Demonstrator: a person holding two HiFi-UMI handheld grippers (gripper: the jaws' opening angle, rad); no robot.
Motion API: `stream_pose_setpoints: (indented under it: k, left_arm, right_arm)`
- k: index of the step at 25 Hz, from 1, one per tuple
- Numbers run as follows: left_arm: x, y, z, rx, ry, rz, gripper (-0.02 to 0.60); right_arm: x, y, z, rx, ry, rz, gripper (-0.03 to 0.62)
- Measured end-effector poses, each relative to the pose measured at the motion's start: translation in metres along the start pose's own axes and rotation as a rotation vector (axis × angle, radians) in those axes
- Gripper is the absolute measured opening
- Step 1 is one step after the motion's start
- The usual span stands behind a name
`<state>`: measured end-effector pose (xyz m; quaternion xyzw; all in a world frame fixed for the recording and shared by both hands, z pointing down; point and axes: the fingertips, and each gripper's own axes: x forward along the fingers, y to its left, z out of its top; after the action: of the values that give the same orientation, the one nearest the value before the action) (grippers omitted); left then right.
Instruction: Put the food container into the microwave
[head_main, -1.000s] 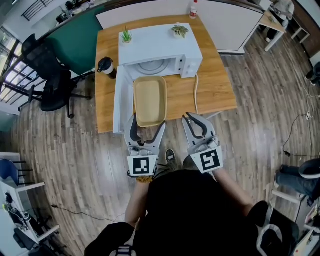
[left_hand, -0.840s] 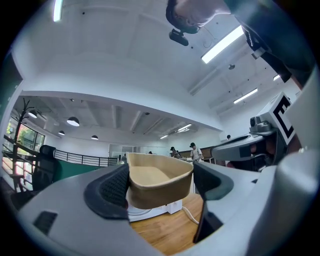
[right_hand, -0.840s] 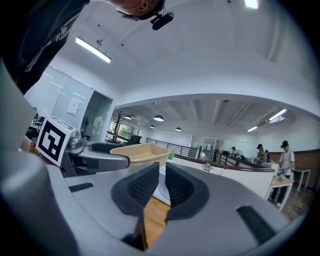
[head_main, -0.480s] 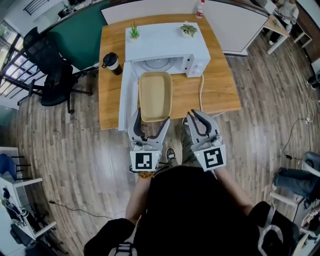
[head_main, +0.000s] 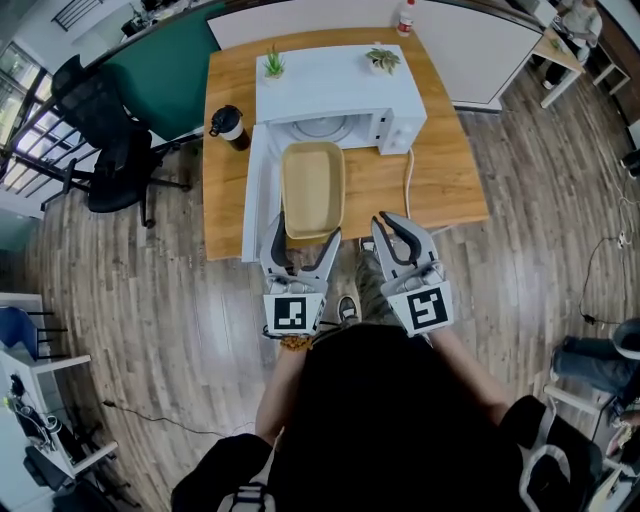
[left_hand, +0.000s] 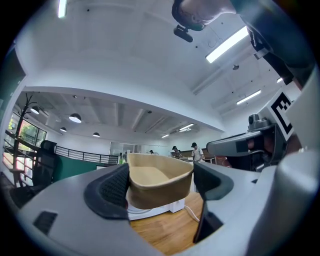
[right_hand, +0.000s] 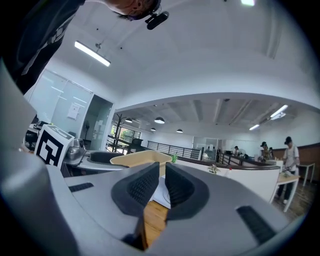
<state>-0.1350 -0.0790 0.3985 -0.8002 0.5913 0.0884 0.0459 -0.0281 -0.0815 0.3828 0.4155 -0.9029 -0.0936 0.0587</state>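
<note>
- Two grippers are in play, and the left gripper (head_main: 303, 243) has the goods. Its jaws stand wide, each pad pressed against a side of the near end of the food container (head_main: 313, 190).
- The left gripper view confirms it: the tan food container (left_hand: 159, 182) sits between the ribbed pads, open side up and empty, with bare wood of the table showing below it.
- From above, the container stretches from the left gripper toward 12 o'clock, its far end just short of the open front of the microwave (head_main: 335, 85). It is outside the cavity, not in it.
- The microwave door (head_main: 260, 200) is swung wide open and lies along the container's 9 o'clock side, with the glass turntable (head_main: 320, 127) visible inside.
- At 3 o'clock of the left gripper hangs the right gripper (head_main: 392, 225), over the near edge of the table (head_main: 440, 180). Its jaws are drawn together to a thin slit with nothing between them.
- The right gripper view shows the container's rim (right_hand: 140, 159) off to 9 o'clock of those closed pads, not touching them.
- On the microwave roof stand two small plants (head_main: 273, 65) (head_main: 382, 58).
- A dark tumbler (head_main: 227, 125) waits at 9 o'clock of the microwave, and a white cord (head_main: 408, 195) trails down the table at the container's 3 o'clock.
</note>
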Motion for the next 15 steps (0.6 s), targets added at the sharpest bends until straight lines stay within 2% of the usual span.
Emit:
stream_pose_setpoints:
  k: [3,6,15]
  left_arm:
    - [-0.001,-0.001,0.001,0.0,-0.012,-0.005,0.439]
    - [-0.001,0.001,-0.006,-0.012,0.019,0.003,0.439]
    - [0.001,-0.001,-0.013,0.003,0.03,0.005,0.439]
  right_arm:
    - [0.0,0.001,-0.002,0.007,-0.001,0.001,0.029]
    - [0.002,0.002,-0.002,0.0,0.003,0.015,0.029]
    - [0.001,-0.001,-0.008,0.009,0.002,0.016,0.028]
